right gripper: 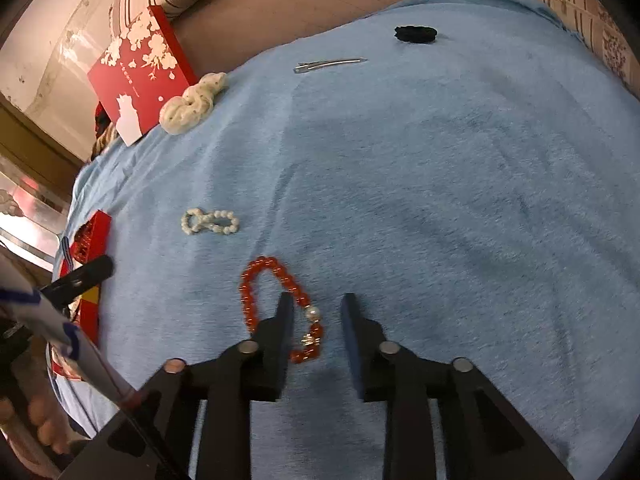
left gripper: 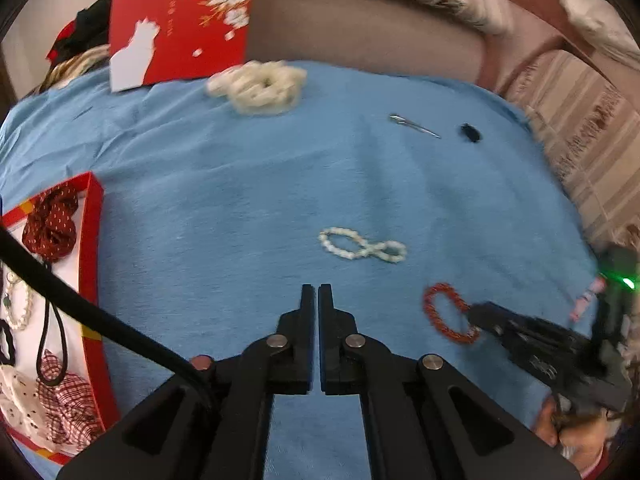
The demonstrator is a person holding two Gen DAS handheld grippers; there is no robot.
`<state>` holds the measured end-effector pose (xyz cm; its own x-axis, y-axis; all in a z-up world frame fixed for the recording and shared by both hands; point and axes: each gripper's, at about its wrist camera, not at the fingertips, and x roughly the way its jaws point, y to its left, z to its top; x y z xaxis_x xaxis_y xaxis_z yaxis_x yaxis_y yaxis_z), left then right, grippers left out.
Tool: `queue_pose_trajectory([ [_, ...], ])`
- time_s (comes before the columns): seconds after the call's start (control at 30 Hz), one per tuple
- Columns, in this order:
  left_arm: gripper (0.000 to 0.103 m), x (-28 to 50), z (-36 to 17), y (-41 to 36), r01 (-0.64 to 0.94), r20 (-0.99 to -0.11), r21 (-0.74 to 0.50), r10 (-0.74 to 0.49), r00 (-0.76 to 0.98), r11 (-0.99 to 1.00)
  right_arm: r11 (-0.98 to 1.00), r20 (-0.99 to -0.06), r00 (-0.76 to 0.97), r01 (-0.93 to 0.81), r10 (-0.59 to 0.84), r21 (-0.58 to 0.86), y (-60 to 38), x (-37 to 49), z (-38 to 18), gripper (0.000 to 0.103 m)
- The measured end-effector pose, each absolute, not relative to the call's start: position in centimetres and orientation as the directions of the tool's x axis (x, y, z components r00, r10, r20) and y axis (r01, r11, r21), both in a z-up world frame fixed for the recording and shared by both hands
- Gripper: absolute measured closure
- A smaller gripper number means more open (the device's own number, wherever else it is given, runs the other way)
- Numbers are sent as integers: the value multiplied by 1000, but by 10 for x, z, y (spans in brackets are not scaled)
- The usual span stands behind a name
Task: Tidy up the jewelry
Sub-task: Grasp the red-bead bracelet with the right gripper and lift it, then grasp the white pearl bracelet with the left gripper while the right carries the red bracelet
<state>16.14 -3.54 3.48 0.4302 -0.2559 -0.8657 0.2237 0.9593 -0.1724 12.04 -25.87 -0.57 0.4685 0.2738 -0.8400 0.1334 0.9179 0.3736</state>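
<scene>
A red bead bracelet (right gripper: 256, 280) with a pearl clasp lies on the blue cloth (right gripper: 440, 200). My right gripper (right gripper: 316, 300) is open right over it, the left finger on the near part of the loop and the clasp between the fingers. It also shows in the left wrist view (left gripper: 434, 308), with the right gripper (left gripper: 480, 314) at its near end. A white bead bracelet (left gripper: 360, 245) (right gripper: 210, 222) lies twisted beyond it. My left gripper (left gripper: 319, 292) is shut and empty above the cloth. A red-rimmed box (left gripper: 91, 240) at the left holds scrunchies and necklaces.
A cream scrunchie (left gripper: 260, 86) (right gripper: 192, 100) lies at the back beside the red box lid (left gripper: 180, 20) (right gripper: 138, 80). A silver hair clip (left gripper: 414, 125) (right gripper: 328, 65) and a black scrunchie (left gripper: 469, 132) (right gripper: 415, 34) lie at the far right. A sofa stands behind.
</scene>
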Motion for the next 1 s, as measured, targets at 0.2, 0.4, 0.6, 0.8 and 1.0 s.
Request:
queue_pose_trajectory([
  [0.2, 70, 192, 12, -52, 202, -873, -240, -302, 383, 950, 930, -845, 464, 106, 267, 352, -252, 121, -5, 67],
  [0.4, 51, 219, -10, -71, 141, -887, -301, -331, 321, 943, 937, -846, 463, 84, 264, 338, -251, 129, -7, 66],
  [0.6, 98, 218, -11, -79, 159, -885, -304, -340, 317, 939, 974, -853, 488, 25, 184, 224, -234, 130, -7, 65],
  [0.8, 98, 174, 27, -49, 209, -843, -268, -334, 421, 940, 989, -846, 518, 7, 123, 148, -225, 127, -7, 94],
  [1.0, 98, 130, 66, -8, 213, -788, -271, -343, 511, 939, 972, -800, 569, 2, 190, 233, -228, 119, 8, 95],
])
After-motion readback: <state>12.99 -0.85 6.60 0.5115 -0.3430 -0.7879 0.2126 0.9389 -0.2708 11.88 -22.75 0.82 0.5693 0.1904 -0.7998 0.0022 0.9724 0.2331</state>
